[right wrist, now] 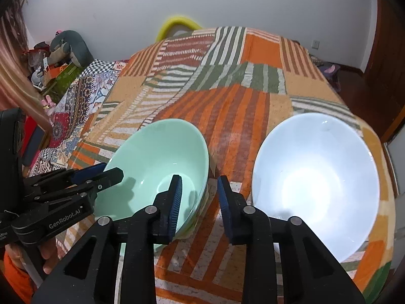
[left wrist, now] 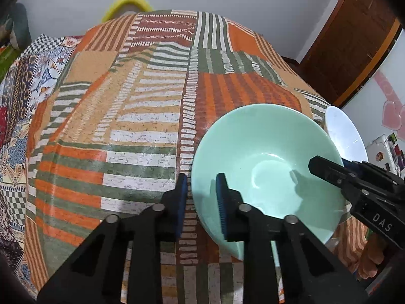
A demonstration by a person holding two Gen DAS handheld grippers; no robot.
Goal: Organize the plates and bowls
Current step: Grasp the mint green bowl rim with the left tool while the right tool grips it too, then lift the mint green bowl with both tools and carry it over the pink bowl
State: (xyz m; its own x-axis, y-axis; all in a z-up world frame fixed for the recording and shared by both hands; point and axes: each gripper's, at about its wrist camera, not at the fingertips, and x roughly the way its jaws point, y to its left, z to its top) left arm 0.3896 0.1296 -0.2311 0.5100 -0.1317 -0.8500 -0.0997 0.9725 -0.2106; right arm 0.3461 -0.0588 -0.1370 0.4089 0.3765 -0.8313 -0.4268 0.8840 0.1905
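Straddling the same bowl from both sides, one set of fingers on each rim.

- green bowl (left wrist: 265, 152): upright on the surface, which is covered by a patchwork striped cloth (left wrist: 126, 126). It sits near the close edge.
- white bowl (right wrist: 316, 177): upright on the same cloth, just beside the green one on its right, not touching it. A strip of orange cloth shows between them. Nothing grips it.
- left gripper (left wrist: 201, 177): angled down onto the green bowl's left rim, one blue pad outside the wall and the other inside. Fingers are drawn in narrow and pinching that rim.
- right gripper (right wrist: 198, 177): angled down onto the green bowl's right rim, with its left finger inside the bowl and its right finger outside, over the cloth. Fingers are close together with the wall between them. A sliver of cloth shows between the outer pad and the bowl, so it is unclear whether the pads actually press.
- Each gripper shows in the other's view, at opposite sides of the green bowl.
- The person's hand (right wrist: 48, 253) shows under the left gripper body, with an orange sleeve below it.
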